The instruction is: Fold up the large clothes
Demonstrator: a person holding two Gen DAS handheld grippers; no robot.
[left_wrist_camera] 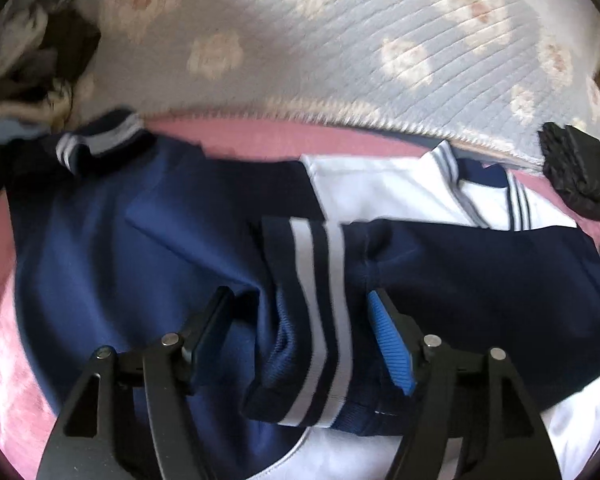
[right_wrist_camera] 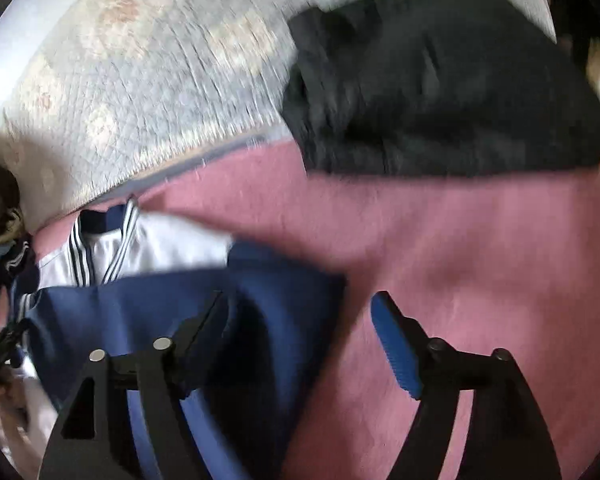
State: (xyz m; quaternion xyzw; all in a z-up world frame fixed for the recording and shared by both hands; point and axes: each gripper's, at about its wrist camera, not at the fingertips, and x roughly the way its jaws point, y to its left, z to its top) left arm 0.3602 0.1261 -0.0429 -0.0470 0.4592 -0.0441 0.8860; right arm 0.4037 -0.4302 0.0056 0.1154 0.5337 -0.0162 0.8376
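A large navy and white track jacket (left_wrist_camera: 100,240) lies spread on a pink blanket (left_wrist_camera: 260,140). One navy sleeve is folded across its body, and the sleeve's white-striped cuff (left_wrist_camera: 316,320) lies between the fingers of my left gripper (left_wrist_camera: 300,296). That gripper is open and its pads stand clear of the cloth on both sides. In the right wrist view the jacket (right_wrist_camera: 140,308) fills the lower left. My right gripper (right_wrist_camera: 300,298) is open over the jacket's right edge, with one finger above navy cloth and the other above the pink blanket (right_wrist_camera: 460,240).
A quilted floral cover (left_wrist_camera: 300,40) lies beyond the pink blanket. A black garment (right_wrist_camera: 440,100) sits at the far right, straddling both. Crumpled clothes (left_wrist_camera: 32,60) are piled at the far left. The right wrist view is motion-blurred.
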